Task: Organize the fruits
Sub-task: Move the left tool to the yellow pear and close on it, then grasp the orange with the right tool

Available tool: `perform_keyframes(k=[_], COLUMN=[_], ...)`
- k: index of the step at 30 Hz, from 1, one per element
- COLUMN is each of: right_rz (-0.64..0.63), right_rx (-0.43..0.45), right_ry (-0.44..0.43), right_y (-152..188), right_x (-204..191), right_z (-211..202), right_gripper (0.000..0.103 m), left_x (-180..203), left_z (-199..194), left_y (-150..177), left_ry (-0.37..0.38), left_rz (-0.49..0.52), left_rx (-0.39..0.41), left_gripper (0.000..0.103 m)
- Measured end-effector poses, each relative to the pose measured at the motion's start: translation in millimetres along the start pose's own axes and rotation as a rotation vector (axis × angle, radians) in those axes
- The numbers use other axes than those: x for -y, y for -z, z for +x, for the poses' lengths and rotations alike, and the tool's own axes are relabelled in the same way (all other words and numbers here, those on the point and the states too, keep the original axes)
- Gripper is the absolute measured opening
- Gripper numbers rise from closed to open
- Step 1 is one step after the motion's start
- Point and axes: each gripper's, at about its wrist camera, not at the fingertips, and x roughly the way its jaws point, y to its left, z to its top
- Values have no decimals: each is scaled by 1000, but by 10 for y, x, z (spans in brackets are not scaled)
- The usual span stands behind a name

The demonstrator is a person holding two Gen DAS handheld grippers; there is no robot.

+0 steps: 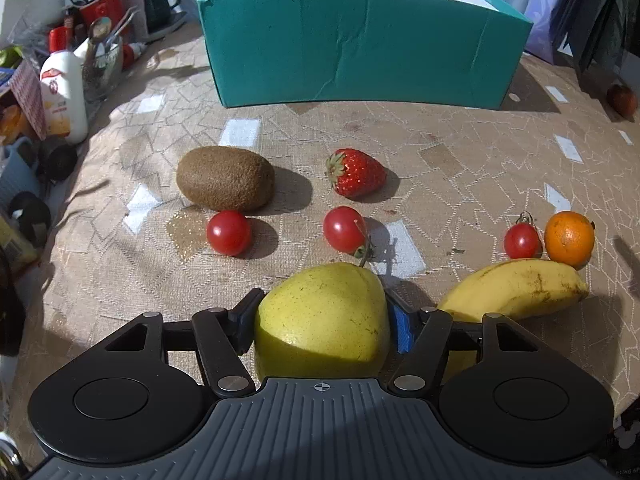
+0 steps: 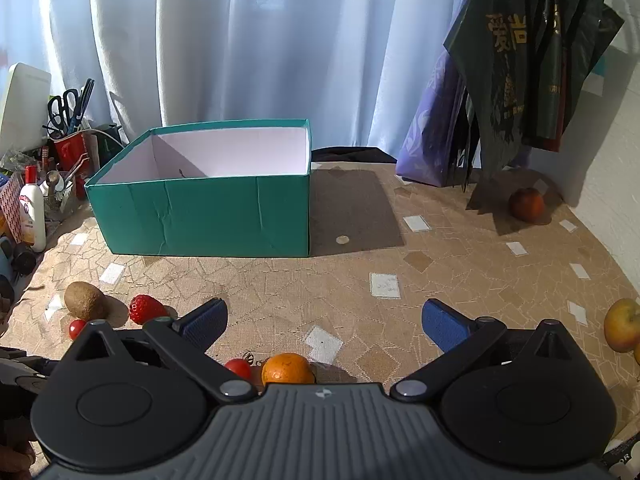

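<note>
Smooth, speckled yellow-green apple [image 1: 320, 316] between left tongs' [image 1: 322, 316] blue pads

Left wrist view: looks steeply down past its own tongs [image 1: 322, 312] at the counter [image 1: 460, 168], very near the fruit, facing the teal box [image 1: 360, 48]. Right wrist view: tilted less steeply, from further back and more to the right, tongs [image 2: 326, 320] in the foreground, curtain [image 2: 240, 40] behind. Shared: box [image 2: 200, 216], kiwi [image 1: 225, 178] [image 2: 85, 300], strawberry [image 1: 355, 173] [image 2: 146, 309], orange [image 1: 569, 237] [image 2: 287, 369].
</note>
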Motion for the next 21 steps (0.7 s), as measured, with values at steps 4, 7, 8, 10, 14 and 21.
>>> perform_keyframes(k=[4,7,8,10,14,21], right_rz=[8,12,10,4,-7,-104], right_rx=[3,2,3,-2,-30,-95], right_ry=[7,11,14,22,33,-61], right_y=[-1,-1,1,11,53,181], right_x=[16,36,41,57,99,-31], right_z=[-6,1,1,17,64,152], right_gripper=[103,103,103,103,103,100], left_x=[-20,-29,-39,-62,-92,-162], left_z=[2,1,-6,-15,-85,-240], left_y=[-1,-3,-1,0,8,-19], left_ry=[8,13,17,29,28,41], left_rz=[-7,-7,-14,-24,-26,-39], left_rx=[1,0,0,-3,14,48], left_gripper=[68,67,67,67,67,67])
